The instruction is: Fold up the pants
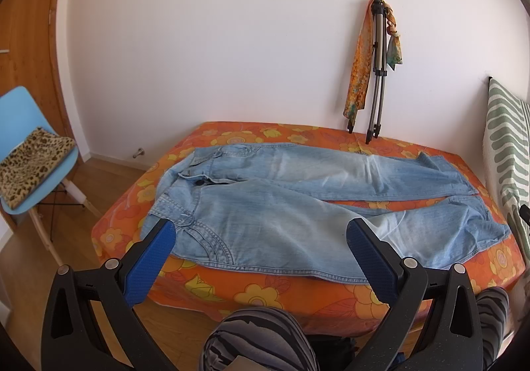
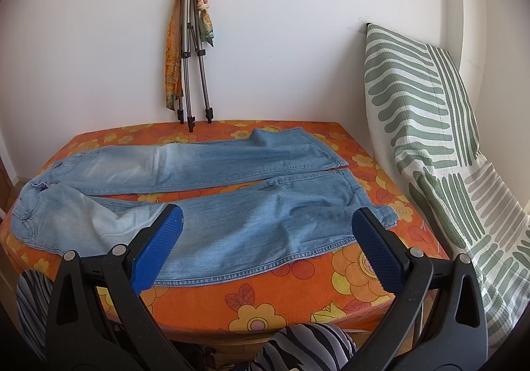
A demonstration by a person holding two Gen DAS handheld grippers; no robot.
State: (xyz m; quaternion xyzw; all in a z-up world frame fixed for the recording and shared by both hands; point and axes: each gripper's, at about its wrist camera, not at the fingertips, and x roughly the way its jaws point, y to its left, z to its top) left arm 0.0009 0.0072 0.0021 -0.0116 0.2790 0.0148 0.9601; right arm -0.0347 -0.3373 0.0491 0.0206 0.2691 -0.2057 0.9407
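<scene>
At the near edge of the scene, both claws hang above the person's striped knees, short of the tabletop: the left claw [image 1: 260, 230] has its blue pads spread wide with nothing between them, and the right claw [image 2: 266, 217] is likewise spread and empty. Beyond them the tabletop [image 2: 298, 301], covered in an orange flowered cloth, carries the pants [image 1: 281, 205], which lie flat and full length across it. The waistband [image 1: 185, 179] sits toward the left side and the two leg hems [image 2: 357, 192] toward the right, with a narrow strip of cloth showing between the legs. The near leg [image 2: 251, 232] runs along the front edge, just ahead of both claws; the far leg [image 2: 215, 165] lies behind it. No fold appears to have been made, so the step in hand is judged to be the approach for the first grasp. The next move likely calls for each claw to close on the near leg's outer seam, left near the waist and right near the hem, then carry it over onto the far leg. Farther back, a folded tripod [image 2: 193, 49] leans against the wall.
</scene>
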